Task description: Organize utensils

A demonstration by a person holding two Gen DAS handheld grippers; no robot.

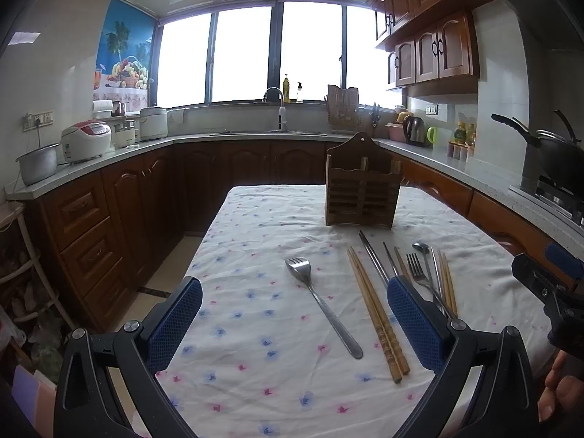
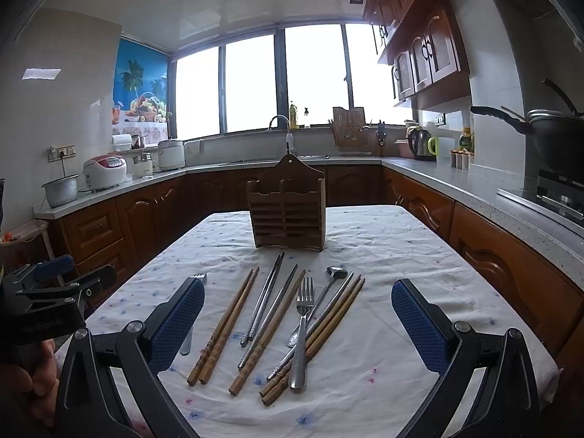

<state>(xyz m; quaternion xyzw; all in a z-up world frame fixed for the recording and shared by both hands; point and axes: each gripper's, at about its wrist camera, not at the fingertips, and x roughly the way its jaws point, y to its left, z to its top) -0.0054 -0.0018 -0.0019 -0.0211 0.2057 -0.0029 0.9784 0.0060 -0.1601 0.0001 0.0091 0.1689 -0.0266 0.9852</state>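
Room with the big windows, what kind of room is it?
A home kitchen, most likely. There is a sink tap under the windows, a rice cooker on the counter, and a wok on the stove at the right.

No readable text

I could make out no legible words or numbers; a faint embossed mark on the left gripper [image 2: 51, 323] body was too blurred to read.

Bare tablecloth [image 1: 255, 328] around lone fork [image 1: 321, 306], wooden holder [image 2: 286, 211] blocking far end
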